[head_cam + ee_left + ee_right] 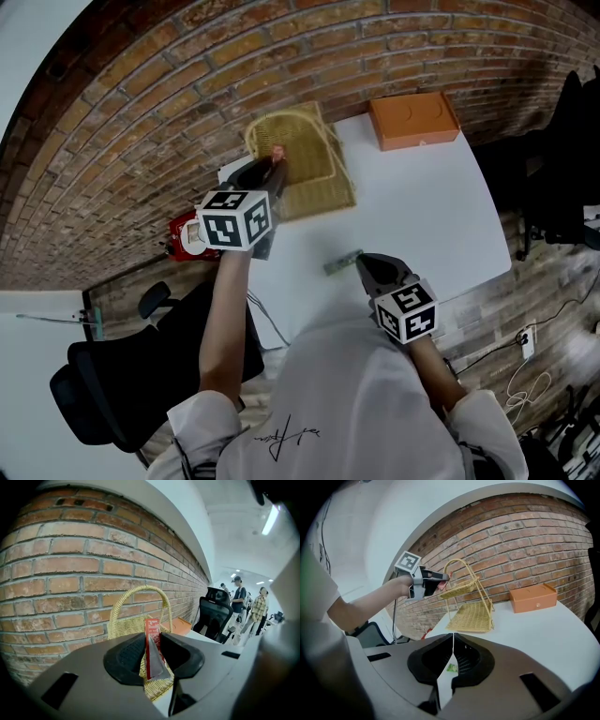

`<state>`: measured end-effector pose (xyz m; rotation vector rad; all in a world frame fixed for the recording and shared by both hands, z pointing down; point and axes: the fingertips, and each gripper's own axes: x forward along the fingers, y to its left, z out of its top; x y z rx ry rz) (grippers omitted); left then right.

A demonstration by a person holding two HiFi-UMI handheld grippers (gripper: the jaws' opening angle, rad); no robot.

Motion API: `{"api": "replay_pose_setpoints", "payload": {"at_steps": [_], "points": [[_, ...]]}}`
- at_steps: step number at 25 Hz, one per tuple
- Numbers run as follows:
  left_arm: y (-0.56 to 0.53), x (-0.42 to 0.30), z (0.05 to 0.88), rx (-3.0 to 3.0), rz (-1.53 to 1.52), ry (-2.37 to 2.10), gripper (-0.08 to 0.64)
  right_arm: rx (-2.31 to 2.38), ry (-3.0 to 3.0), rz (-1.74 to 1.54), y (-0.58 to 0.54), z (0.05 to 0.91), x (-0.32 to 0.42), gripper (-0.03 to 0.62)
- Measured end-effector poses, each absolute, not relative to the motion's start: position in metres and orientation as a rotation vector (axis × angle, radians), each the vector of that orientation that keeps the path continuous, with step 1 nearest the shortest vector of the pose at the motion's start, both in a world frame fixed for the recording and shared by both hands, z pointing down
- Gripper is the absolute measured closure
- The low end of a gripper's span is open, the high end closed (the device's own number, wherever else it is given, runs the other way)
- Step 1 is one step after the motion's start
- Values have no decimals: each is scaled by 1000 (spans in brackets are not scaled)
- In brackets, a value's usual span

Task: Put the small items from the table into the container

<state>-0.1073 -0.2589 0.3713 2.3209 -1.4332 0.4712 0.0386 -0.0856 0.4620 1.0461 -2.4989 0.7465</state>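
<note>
Sachet watch: red sachet (152,644) pinched upright between the pads of the left gripper (152,657), raised up at the upper tray of the wicker basket (125,626), hard by the brick wall (61,564). Same story from the head view, with the red tip poking past the jaws over the wickerwork. Over to the right gripper (453,654): jaws pressed together, gripping nothing, hovering low above the white table (543,639). Just ahead of it, flat on the tabletop, a small green sachet (451,668), glimpsed through the gap beneath the closed jaws and well apart from the basket. Way off at the far corner of the table, an orange box (533,597).
</note>
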Motion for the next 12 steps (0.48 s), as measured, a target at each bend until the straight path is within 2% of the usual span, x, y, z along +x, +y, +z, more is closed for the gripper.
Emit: {"api": "replay_pose_setpoints", "payload": {"at_steps": [12], "points": [[-267,-109,379,2302,474,-1450,449,1061,-2493,750,-87,462,41,571]]}}
